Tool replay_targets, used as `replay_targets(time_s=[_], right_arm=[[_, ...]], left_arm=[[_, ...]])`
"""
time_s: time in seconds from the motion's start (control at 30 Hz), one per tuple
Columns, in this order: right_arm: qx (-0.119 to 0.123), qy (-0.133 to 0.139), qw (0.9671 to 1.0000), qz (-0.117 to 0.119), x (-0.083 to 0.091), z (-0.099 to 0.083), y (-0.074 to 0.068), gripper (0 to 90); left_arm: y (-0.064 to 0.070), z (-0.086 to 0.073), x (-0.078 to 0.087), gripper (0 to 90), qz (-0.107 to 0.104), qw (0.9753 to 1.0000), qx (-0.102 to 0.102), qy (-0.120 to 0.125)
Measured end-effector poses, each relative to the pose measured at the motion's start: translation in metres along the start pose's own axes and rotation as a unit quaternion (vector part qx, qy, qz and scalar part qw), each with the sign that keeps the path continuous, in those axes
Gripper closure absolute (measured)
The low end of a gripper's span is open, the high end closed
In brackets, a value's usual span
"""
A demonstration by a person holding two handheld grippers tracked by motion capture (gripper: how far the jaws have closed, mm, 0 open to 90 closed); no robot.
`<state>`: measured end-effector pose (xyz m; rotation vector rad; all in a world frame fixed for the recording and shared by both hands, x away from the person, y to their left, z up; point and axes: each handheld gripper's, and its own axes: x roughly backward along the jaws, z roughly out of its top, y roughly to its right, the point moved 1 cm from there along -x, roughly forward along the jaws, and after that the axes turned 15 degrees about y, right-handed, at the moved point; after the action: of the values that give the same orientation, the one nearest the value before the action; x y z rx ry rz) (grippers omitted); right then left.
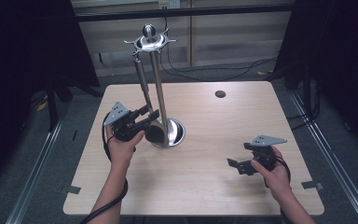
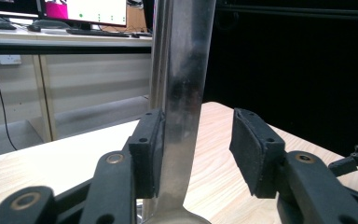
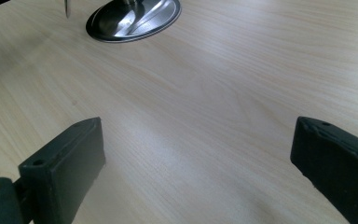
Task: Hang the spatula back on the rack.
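A steel utensil stand rises from a round base on the wooden table. From a hook on its top ring hangs a long-handled utensil whose dark head sits low by the base. My left gripper is open around the lower handle. In the left gripper view the steel handle touches one pad, while the other pad stands apart from it. My right gripper is open above bare table at the front right, its pads wide apart.
A small dark round hole sits near the table's far edge. The stand's shiny base lies ahead of the right gripper. Cables run across the floor behind the table, and dark curtains hang on both sides.
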<state>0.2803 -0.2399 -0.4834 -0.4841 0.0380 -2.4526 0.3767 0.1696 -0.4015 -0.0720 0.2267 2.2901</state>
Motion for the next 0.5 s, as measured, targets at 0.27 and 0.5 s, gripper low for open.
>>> replay_targets(time_s=[0.27,0.5], right_arm=[[0.0,-0.001,1.0,0.001,-0.0003,-0.0002,0.0003,2.8],[-0.001,0.0,1.0,0.002,-0.0004,-0.0001,-0.0005,2.8]], left_arm=[[-0.0017,-0.0015,0.0018,43.4,0.006,0.9997,-0.017,-0.014],[-0.0004,-0.0021,0.0009,35.5,0.009,0.9998,-0.013,-0.012]])
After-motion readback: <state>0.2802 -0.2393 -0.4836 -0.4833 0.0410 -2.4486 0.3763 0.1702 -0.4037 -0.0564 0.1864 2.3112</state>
